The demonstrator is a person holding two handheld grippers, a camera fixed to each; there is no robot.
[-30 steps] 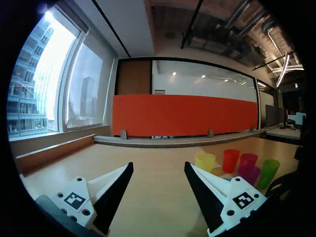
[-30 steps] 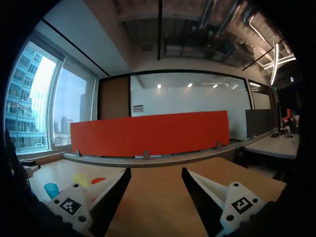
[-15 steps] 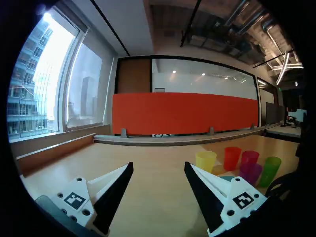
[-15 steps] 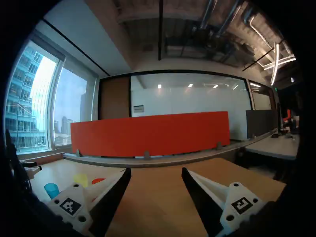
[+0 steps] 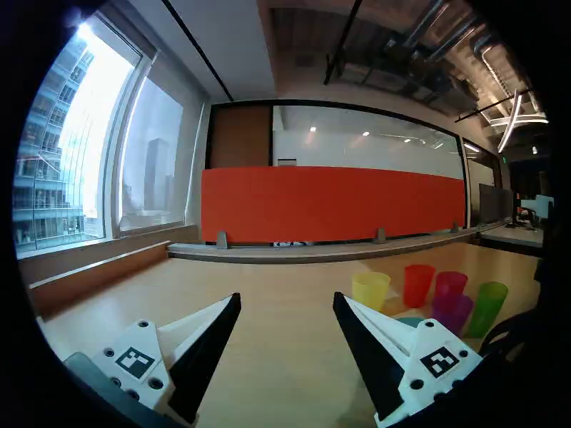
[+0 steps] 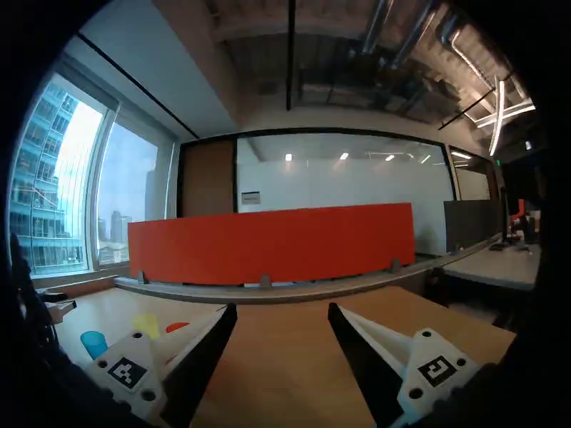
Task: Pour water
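Hovering both grippers over the desk (image 5: 285, 364), left gripper (image 5: 285, 299) and right gripper (image 6: 280, 308) each spread wide and holding nothing. Cups are bunched on the desk ahead-right of my left one: yellow cup (image 5: 371, 289), red cup (image 5: 418, 284), pink cup (image 5: 450, 282), purple cup (image 5: 457, 314), green cup (image 5: 488, 308). I'd guess they're light, thin, slick plastic, so I'd pinch mid-wall gently or it'll buckle and slosh

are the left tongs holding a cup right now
No, the left tongs are open and empty; the yellow plastic cup stands on the wooden table.
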